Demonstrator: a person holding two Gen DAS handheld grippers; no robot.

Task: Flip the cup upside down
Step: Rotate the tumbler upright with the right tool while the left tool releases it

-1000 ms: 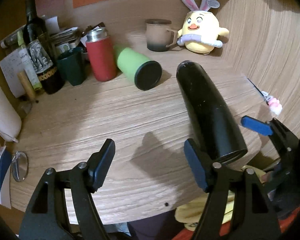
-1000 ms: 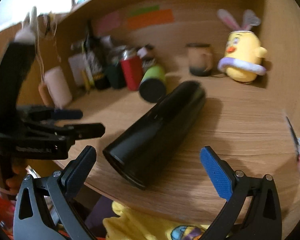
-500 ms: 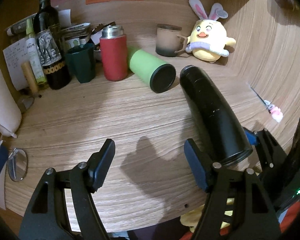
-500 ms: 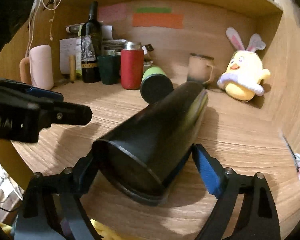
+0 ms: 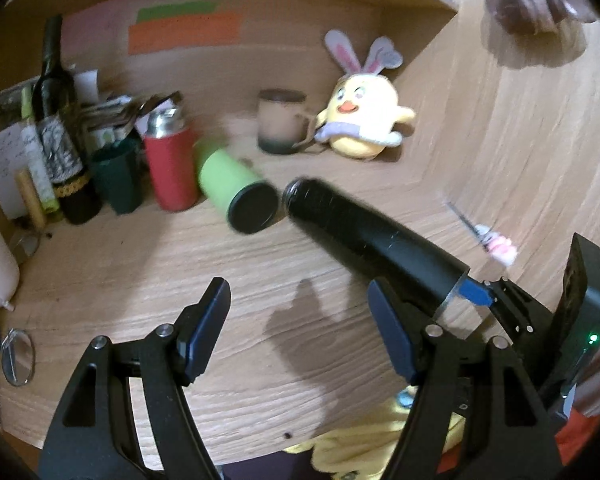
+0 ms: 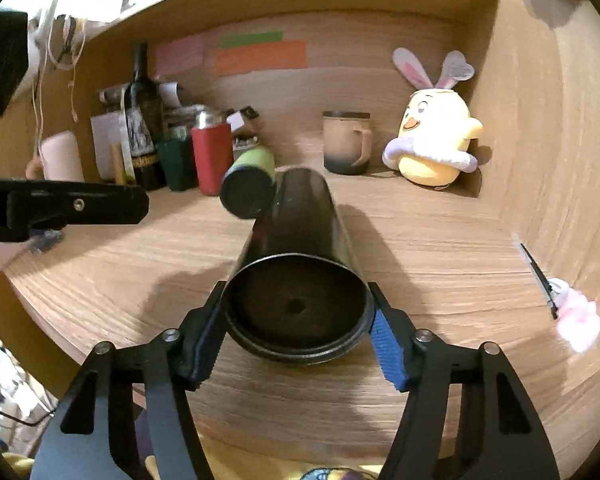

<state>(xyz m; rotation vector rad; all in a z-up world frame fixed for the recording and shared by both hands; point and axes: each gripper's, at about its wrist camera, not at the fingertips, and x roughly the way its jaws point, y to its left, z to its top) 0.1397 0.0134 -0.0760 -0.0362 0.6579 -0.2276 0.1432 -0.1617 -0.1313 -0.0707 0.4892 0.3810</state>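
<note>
Clenched on the black cup [image 6: 300, 264], the right gripper [image 6: 296, 344] pins the cup's near end between its jaws, 1 blue pad [image 6: 386, 350] pressed against each side of the rim. That end faces the right wrist camera as a dark round face with a small spot at its middle. The cup lies roughly horizontal, its long body pointing away toward the back of the worktop [image 6: 440, 264]; whether it rests on the wood or sits just above it cannot be told.

From the left wrist view the cup [image 5: 372, 236] runs diagonally, with the right gripper [image 5: 476, 292] at its lower right end. The left gripper [image 5: 300, 320] hangs over bare worktop [image 5: 140, 264] with its jaws spread wide and nothing between them, just beside the cup's gripped end.

Near the cup's far end a green tumbler [image 5: 236, 188] lies on its side. Behind it stand a red flask [image 5: 170, 168], a dark green cup [image 5: 118, 178], a wine bottle [image 5: 60, 128], a beige mug [image 5: 282, 122] and a yellow plush chick [image 5: 362, 118].
</note>
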